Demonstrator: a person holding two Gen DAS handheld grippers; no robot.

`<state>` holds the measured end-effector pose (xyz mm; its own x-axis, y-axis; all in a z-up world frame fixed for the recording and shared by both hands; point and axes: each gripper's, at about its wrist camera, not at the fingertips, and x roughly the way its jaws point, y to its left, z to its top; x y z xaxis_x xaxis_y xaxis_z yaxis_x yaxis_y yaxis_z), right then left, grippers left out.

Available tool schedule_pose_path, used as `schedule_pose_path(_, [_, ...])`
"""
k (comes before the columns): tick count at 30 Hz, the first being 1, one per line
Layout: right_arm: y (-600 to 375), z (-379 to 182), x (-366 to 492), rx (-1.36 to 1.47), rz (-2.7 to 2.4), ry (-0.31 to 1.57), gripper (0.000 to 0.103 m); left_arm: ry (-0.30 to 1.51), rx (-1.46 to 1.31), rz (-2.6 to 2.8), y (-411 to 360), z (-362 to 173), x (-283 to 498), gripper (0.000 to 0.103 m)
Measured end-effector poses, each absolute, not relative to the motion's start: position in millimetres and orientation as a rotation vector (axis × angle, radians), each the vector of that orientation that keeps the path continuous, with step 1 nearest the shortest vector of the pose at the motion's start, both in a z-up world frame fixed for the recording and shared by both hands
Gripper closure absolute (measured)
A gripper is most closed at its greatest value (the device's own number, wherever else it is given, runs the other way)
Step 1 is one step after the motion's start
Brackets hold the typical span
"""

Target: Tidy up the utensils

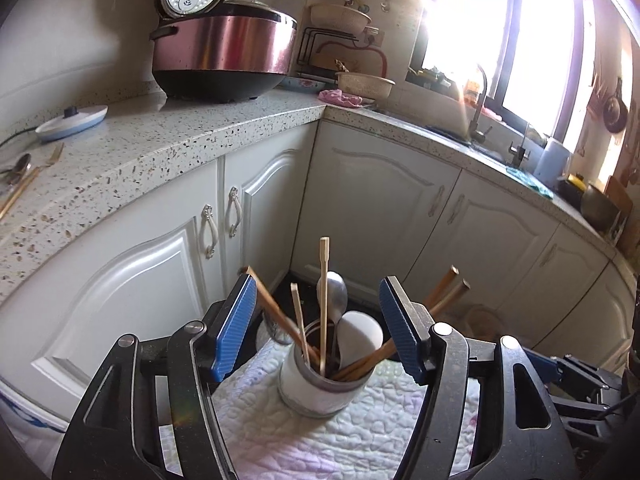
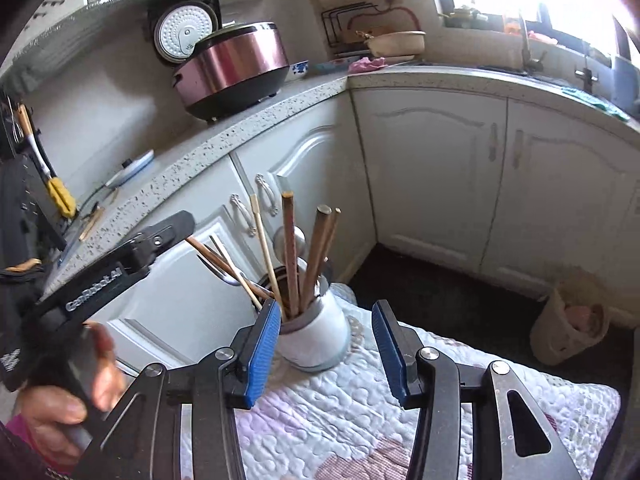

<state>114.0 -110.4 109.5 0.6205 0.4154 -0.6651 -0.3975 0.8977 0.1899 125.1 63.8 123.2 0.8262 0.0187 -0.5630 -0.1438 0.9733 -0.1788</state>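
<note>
A white utensil holder (image 1: 316,388) stands on a quilted white cloth (image 1: 360,432). It holds several chopsticks, a thin wooden stick, a metal spoon (image 1: 333,292) and a white ladle (image 1: 360,336). My left gripper (image 1: 318,320) is open, its blue pads on either side of the utensils above the holder, holding nothing. In the right wrist view the holder (image 2: 316,336) sits just beyond my open, empty right gripper (image 2: 325,346). The left gripper's body (image 2: 120,264) shows at the left. A spoon and gold fork (image 1: 24,176) lie on the counter far left.
A speckled counter (image 1: 160,136) wraps the corner over white cabinets (image 1: 380,208). A pink rice cooker (image 1: 224,52) with its lid up, a kettle base (image 1: 72,122), baskets, a sink tap (image 1: 478,120) and a small bin (image 2: 572,328) on the dark floor are around.
</note>
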Motion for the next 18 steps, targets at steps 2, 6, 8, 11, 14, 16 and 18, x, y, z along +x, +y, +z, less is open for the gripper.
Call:
schedule_pose_path(2, [-107.2,105.8,110.0,0.014,0.456,0.767,0.047,0.61,-0.207,0.088,60.8,120.7,120.3,0.039])
schedule_pose_path(6, [-99.9,98.3,102.7,-0.011,0.437,0.768,0.045,0.654,-0.188,0.097,55.9,111.1,110.6,0.039])
schedule_pose_path(8, [-98.5,94.5,99.9,-0.014,0.427,0.774,0.045,0.672,-0.19,0.104,55.9,105.7,106.9,0.039])
schedule_pose_path(11, [-98.2,90.7,98.4,-0.005,0.419,0.783,0.044,0.694,-0.19,0.112,56.2,98.1,100.6,0.039])
schedule_pose_path(14, [-98.7,86.2,97.1,0.005,0.404,0.796,0.044,0.703,-0.188,0.126,57.0,93.5,93.4,0.039])
schedule_pose_path(16, [-98.7,84.4,96.4,0.008,0.398,0.799,0.044,0.709,-0.194,0.131,58.4,90.8,89.3,0.039])
schedule_pose_path(18, [-96.8,83.1,95.3,0.003,0.395,0.799,0.044,0.715,-0.196,0.136,58.7,88.4,85.8,0.039])
